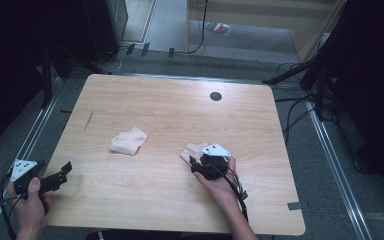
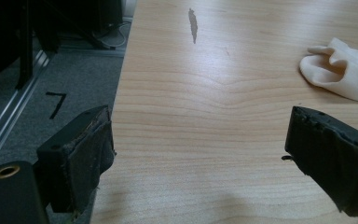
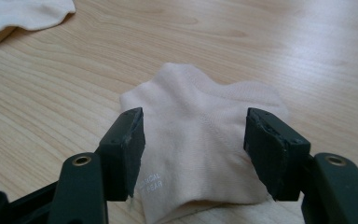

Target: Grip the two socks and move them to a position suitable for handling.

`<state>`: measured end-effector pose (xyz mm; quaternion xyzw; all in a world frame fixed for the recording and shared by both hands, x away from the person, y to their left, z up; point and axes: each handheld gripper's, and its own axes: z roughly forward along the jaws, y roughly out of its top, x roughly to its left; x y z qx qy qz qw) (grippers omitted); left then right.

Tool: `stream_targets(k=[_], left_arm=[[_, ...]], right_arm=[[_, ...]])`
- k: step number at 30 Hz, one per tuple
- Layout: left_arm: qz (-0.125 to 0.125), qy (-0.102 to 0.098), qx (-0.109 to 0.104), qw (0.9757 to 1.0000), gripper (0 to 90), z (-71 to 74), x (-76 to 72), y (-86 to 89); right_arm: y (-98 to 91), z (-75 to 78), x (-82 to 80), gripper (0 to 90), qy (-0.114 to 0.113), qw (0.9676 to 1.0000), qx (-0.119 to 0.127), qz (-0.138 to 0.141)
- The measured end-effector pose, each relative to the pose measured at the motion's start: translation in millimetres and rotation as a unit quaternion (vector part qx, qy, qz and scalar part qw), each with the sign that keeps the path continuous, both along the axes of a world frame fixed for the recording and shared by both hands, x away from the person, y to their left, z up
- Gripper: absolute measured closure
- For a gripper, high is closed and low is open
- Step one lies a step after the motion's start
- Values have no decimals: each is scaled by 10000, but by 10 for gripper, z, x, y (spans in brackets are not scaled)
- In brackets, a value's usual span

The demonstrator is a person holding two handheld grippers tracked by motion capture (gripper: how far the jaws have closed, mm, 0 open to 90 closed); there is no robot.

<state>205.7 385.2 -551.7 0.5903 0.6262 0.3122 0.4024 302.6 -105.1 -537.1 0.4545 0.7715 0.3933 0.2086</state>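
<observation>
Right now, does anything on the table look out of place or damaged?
A dark streak mars the wooden table near its left edge, like a scuff or burn. The two cream socks lie apart, crumpled.

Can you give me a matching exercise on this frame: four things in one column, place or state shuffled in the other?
Things
1. left gripper
2. right gripper
3. near sock
4. far sock

Place or state
A. lies alone mid-table, nothing touching it
B. at the table's left edge, jaws open on nothing
C. lies between two open jaws
D. over a sock, jaws either side of it

Pairs: 1-B, 2-D, 3-C, 4-A
</observation>
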Motion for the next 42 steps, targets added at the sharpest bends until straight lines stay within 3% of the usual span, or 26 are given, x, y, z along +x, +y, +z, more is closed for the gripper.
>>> stream_targets(k=[3,6,9,11,15,16,18,19,21,26,30,31,35,39,42], left_arm=[[-33,-30,34,10000,80,1,-8,-10],[-56,-19,69,10000,80,3,-9,-17],[-48,-24,55,10000,80,2,-10,-17],[-41,-16,39,10000,80,2,-14,-18],[-24,-15,91,10000,80,16,-21,-40],[3,-1,35,10000,80,24,-26,-49],[-24,-21,-507,9987,80,78,-37,-60],[-29,-31,-541,9985,80,105,-39,-79],[0,2,-374,9993,80,183,-27,-161],[-278,-114,-185,9994,80,369,29,-413],[-461,-176,-157,9987,80,472,71,-571],[-605,-242,-137,9978,80,563,111,-706],[-821,-385,-127,9958,80,707,196,-951],[-1011,-471,-48,9937,80,787,272,-1195],[-1010,-482,-46,9937,80,802,299,-1292]], right_arm=[[12,-77,50,385,234,9996,96,-152],[26,-101,72,430,245,9994,59,-227],[45,-109,65,531,159,9992,-191,-326],[58,-120,54,568,103,9991,-245,-326],[66,-119,41,761,64,9989,-295,-355],[66,-123,42,798,39,9989,-281,-366],[50,-123,46,832,57,9990,-181,-410],[39,-118,49,838,98,9990,-116,-416],[27,-108,47,844,136,9990,-59,-421],[25,-21,-26,847,48,9991,37,-411],[42,80,-88,846,47,9991,261,-335],[68,160,-139,846,4,9989,381,-266],[136,281,-239,846,-85,9986,469,-212],[190,336,-321,845,-138,9985,510,-161],[209,345,-354,845,-122,9983,537,-167]])
